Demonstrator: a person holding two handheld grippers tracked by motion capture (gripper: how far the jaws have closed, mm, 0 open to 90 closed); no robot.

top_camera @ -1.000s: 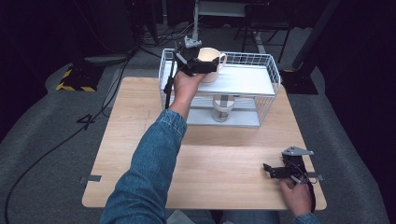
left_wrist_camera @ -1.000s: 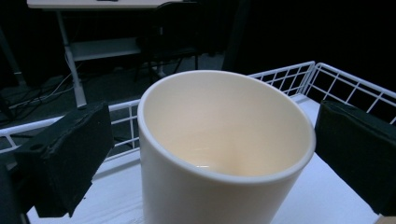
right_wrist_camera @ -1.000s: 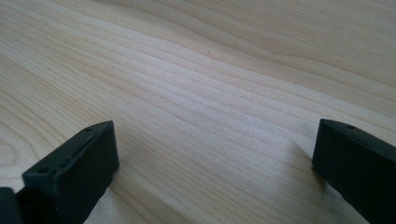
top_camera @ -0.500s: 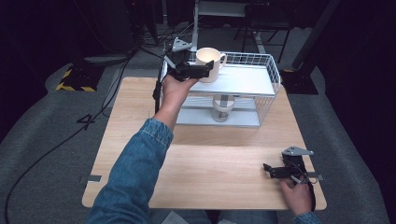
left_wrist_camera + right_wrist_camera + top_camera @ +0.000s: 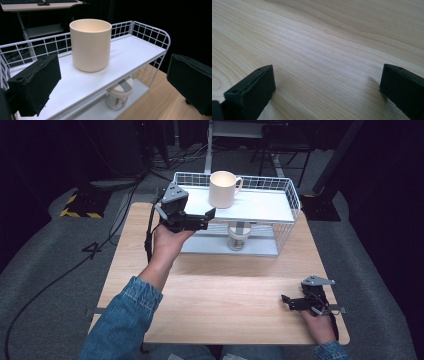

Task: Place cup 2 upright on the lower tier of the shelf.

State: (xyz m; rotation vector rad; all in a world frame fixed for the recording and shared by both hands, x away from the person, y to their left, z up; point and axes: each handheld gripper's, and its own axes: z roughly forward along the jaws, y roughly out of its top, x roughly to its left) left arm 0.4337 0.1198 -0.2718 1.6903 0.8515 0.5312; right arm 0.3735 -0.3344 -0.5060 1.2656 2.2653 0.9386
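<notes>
A cream mug stands upright on the top shelf of a white wire rack, its handle turned right in the high view. My left gripper hovers open just left of and below the mug, apart from it, with nothing between its jaws. A small clear jar with a white lid sits on the rack's lower shelf. My right gripper rests open at the table's front right, its jaws wide over bare wood.
The rack stands at the back middle of the wooden table and has a raised wire rim around the top shelf. Dark floor, cables and a yellow-black striped block lie beyond the table.
My left gripper let go of the mug on the top shelf and drew back toward the left and downward. The mug now stands free. The right gripper has stayed put.
</notes>
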